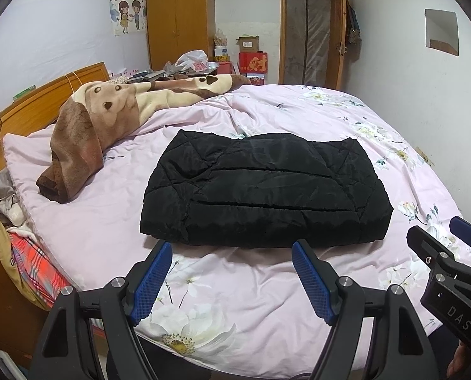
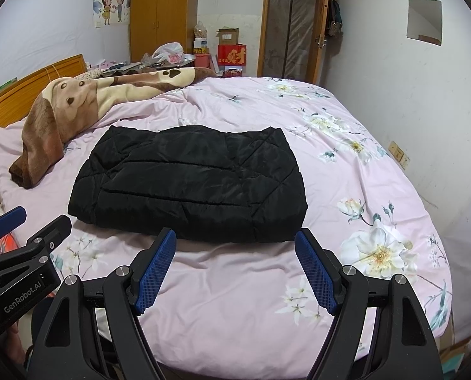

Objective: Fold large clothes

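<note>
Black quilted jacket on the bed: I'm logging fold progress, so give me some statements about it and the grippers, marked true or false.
1. The black quilted jacket lies folded in a compact bundle on the pink floral quilt. True.
2. The left gripper is clamped on the jacket. False: it is open, short of the jacket.
3. The right gripper holds nothing. True.
4. The brown dog-print blanket covers the jacket. False: it lies apart, near the headboard.

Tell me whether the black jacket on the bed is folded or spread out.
Folded. The black jacket lies as a compact, thick rectangular bundle on the pink floral bedcover, with layered edges along its near side and no sleeves sticking out.
</note>
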